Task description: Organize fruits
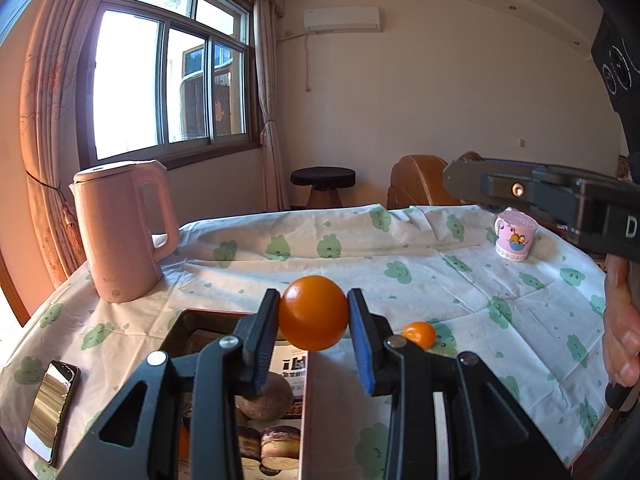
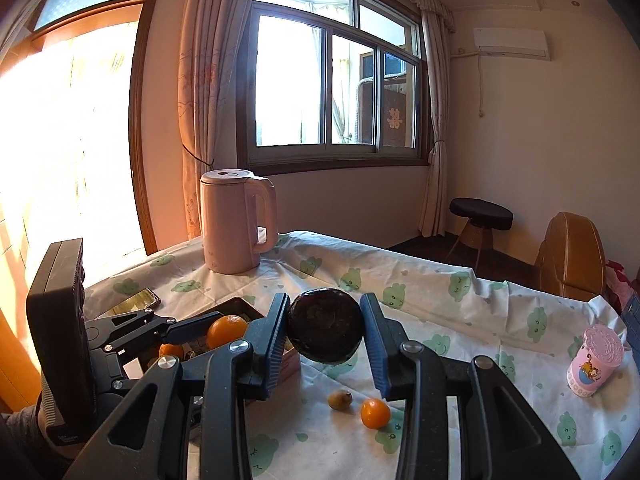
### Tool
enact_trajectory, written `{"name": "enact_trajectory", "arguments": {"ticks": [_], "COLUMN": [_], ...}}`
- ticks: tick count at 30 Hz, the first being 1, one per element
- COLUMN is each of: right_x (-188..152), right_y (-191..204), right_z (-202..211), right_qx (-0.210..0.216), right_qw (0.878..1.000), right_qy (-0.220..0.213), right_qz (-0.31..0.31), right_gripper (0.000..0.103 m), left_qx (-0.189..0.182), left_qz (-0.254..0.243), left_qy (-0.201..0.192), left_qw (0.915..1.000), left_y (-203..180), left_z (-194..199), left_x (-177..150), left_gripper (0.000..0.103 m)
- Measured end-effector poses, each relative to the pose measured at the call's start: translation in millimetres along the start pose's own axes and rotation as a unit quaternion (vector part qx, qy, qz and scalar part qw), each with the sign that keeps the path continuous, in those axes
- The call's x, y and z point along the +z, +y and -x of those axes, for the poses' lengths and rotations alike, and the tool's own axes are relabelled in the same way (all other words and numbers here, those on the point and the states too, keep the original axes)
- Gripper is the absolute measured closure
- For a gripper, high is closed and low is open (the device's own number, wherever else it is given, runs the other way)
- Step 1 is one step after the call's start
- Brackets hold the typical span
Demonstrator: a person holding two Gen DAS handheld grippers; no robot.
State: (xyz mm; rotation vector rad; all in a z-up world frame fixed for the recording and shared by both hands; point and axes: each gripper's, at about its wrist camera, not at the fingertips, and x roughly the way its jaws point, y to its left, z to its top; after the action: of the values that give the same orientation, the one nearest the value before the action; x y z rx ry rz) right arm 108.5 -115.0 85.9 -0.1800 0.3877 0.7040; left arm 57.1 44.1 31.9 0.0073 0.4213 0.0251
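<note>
My left gripper (image 1: 313,312) is shut on an orange (image 1: 313,312) and holds it above the open box (image 1: 192,320); the same orange shows in the right wrist view (image 2: 226,330). A brown fruit (image 1: 266,398) lies in the box below. My right gripper (image 2: 325,330) is shut on a dark brown round fruit (image 2: 325,330), held above the cloth right of the box (image 2: 240,304). A small orange (image 2: 375,413) and a small brownish fruit (image 2: 340,400) lie on the tablecloth; the small orange also shows in the left wrist view (image 1: 419,334).
A pink kettle (image 1: 120,232) stands at the table's far left. A phone (image 1: 50,408) lies left of the box. A pink mug (image 1: 514,240) stands at the far right. The table (image 1: 400,280) has a green-patterned cloth. A stool (image 1: 322,184) and chair stand behind.
</note>
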Motion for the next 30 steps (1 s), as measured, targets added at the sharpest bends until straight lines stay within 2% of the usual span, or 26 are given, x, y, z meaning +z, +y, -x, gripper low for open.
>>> {"name": "enact_trajectory", "arguments": {"ticks": [12,23,30], "right_x": [1.9,-29.4,-42.3], "right_y": [31.2,45.8,48.0], "right_z": [-57.7,-121.0,-142.4], "right_qx": [0.027,0.033,0.038], "right_qw": [0.999,0.996,0.995], "right_qy": [0.035,0.078,0.097], "right_qz": [0.014,0.002,-0.005], "right_gripper": [0.065,0.065,0.065], "left_qx": [0.053,0.081,0.089], "left_qz": [0.024,0.017,0.013], "left_qy": [0.023,0.065,0.084], "left_qw": [0.9981,0.9944,0.9924], "left_y": [61.2,83.4,90.5], "left_z": [-14.2,-46.4,-55.3], "left_x": [-5.7,-23.7,-30.8], "left_gripper": [0.067,0.067,0.067]}}
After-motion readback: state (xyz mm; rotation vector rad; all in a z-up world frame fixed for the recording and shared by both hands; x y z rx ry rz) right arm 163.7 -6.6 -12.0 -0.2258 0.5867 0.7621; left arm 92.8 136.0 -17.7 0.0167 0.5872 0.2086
